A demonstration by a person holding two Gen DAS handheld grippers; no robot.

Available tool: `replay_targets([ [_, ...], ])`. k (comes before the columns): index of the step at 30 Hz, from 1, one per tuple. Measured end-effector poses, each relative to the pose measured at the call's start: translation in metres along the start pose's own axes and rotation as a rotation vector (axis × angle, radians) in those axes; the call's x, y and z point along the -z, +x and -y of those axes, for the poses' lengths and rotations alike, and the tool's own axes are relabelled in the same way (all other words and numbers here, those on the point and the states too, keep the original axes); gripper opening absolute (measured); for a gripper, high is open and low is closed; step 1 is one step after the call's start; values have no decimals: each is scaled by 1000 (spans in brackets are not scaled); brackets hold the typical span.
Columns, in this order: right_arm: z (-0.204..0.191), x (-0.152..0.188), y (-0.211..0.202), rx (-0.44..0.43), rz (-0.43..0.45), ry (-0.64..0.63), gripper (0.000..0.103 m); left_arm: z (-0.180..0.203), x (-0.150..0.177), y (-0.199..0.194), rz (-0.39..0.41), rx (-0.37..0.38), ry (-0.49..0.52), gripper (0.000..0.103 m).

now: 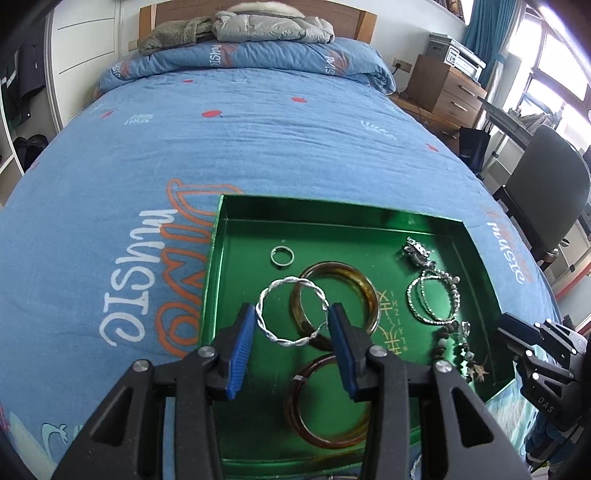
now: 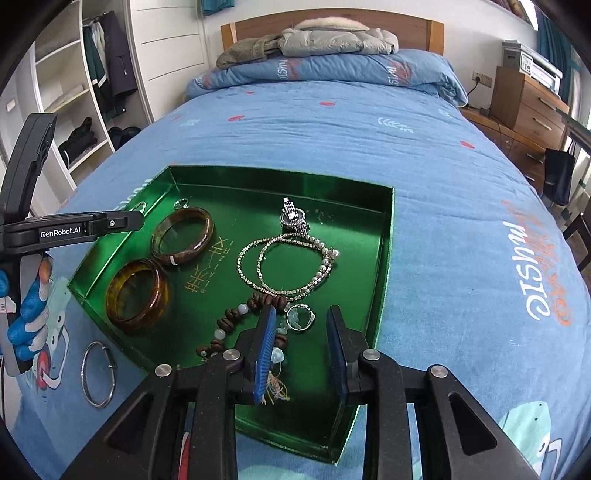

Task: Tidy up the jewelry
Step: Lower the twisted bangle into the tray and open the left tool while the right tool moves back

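A green tray (image 1: 221, 229) lies on the blue bed cover. My left gripper (image 1: 291, 314) holds a twisted silver bangle (image 1: 275, 295) across its two blue pads, above the tray. Below it lie two amber bangles (image 1: 354, 284) (image 1: 325, 432), a small silver ring (image 1: 282, 255), a watch (image 1: 417, 253), chain necklaces (image 1: 432, 295) and a bead bracelet (image 1: 443, 339). My right gripper (image 2: 301, 317) is open over the tray's near corner (image 2: 384, 258), just short of a silver ring (image 2: 301, 317) and the bead bracelet (image 2: 229, 321). A plain silver bangle (image 2: 98, 373) lies on the cover left of the tray.
Folded quilt and jackets (image 1: 258, 26) lie at the bed's head. A wooden drawer unit (image 1: 447, 88) with a printer and a dark chair (image 1: 546, 184) stand right of the bed. Open wardrobe shelves (image 2: 74, 110) stand at the left.
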State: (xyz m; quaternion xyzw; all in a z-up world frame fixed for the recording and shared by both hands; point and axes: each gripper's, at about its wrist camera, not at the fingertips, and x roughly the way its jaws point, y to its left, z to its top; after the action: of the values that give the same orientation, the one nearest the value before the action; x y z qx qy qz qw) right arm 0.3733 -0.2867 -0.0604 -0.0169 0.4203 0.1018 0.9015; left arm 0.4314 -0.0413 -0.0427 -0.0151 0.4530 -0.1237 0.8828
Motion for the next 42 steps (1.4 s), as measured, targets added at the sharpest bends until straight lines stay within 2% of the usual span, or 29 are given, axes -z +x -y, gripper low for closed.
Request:
replay_targets([
  [8, -9, 8, -84, 12, 119, 11, 30, 5, 16, -88, 99, -18, 23, 39],
  [14, -18, 24, -152, 14, 199, 8, 33, 4, 46, -155, 174, -35, 6, 39],
  [22, -36, 58, -226, 11, 275, -3, 37, 10, 90, -222, 234, -44, 18, 39],
  [34, -51, 102, -285, -15, 350, 4, 37, 23, 140, -280, 308, 23, 47, 39],
  [38, -54, 110, -289, -21, 353, 2, 38, 31, 146, -284, 318, 38, 73, 39],
  [42, -51, 111, -280, -25, 345, 12, 38, 35, 137, -271, 310, 35, 85, 39],
])
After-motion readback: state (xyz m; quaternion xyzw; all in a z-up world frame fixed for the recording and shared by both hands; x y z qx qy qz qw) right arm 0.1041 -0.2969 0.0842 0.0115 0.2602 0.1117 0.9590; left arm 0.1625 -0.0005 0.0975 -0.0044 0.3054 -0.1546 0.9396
